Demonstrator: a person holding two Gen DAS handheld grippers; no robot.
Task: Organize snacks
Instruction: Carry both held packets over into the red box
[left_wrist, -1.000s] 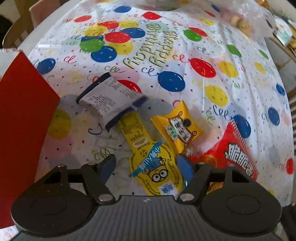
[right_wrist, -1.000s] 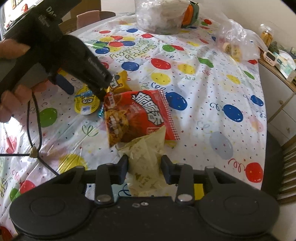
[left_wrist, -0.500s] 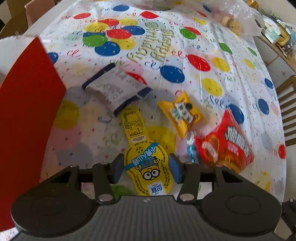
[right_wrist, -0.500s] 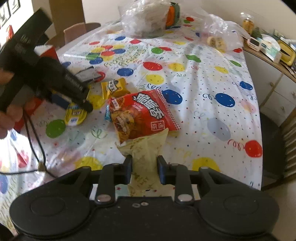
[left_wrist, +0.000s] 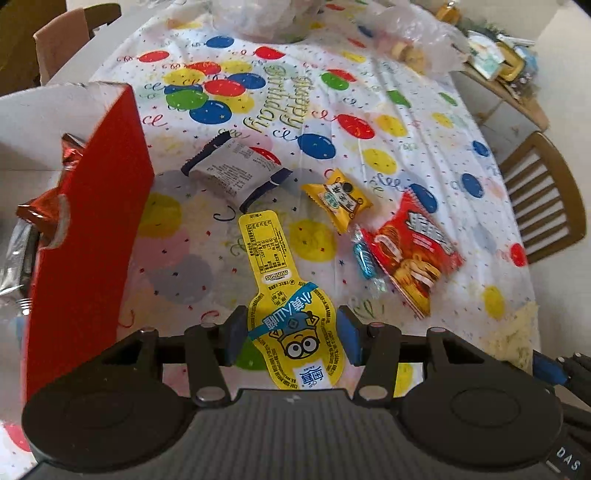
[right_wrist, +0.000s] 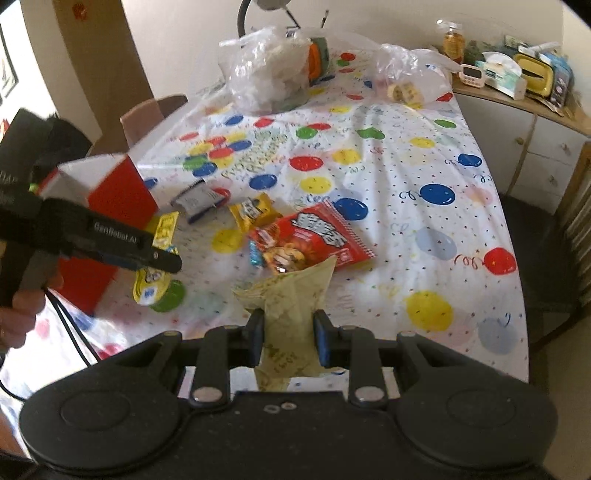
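In the left wrist view my left gripper (left_wrist: 291, 339) is shut on a yellow minion snack packet (left_wrist: 284, 295), held above the table beside the open red box (left_wrist: 88, 221). A red foil snack (left_wrist: 40, 210) lies inside that box. My right gripper (right_wrist: 288, 339) is shut on a pale green packet (right_wrist: 295, 295), lifted off the cloth. On the table lie a blue-and-white packet (left_wrist: 236, 173), a small yellow packet (left_wrist: 338, 199), a blue candy (left_wrist: 364, 258) and a red biscuit packet (left_wrist: 413, 251). The right wrist view shows the left gripper (right_wrist: 162, 258) with the minion packet (right_wrist: 151, 284) next to the red box (right_wrist: 114, 199).
A balloon-print tablecloth (right_wrist: 406, 206) covers the table. Two clear plastic bags (right_wrist: 269, 77) (right_wrist: 410, 77) stand at the far end. A cluttered sideboard (right_wrist: 535, 122) runs along the right. A wooden chair (left_wrist: 543, 195) is at the right edge, another chair (right_wrist: 151, 114) at the far left.
My left gripper closed on the minion packet and lifted it toward the red box. My right gripper tightened on the pale green packet and rose, pulling back from the table.
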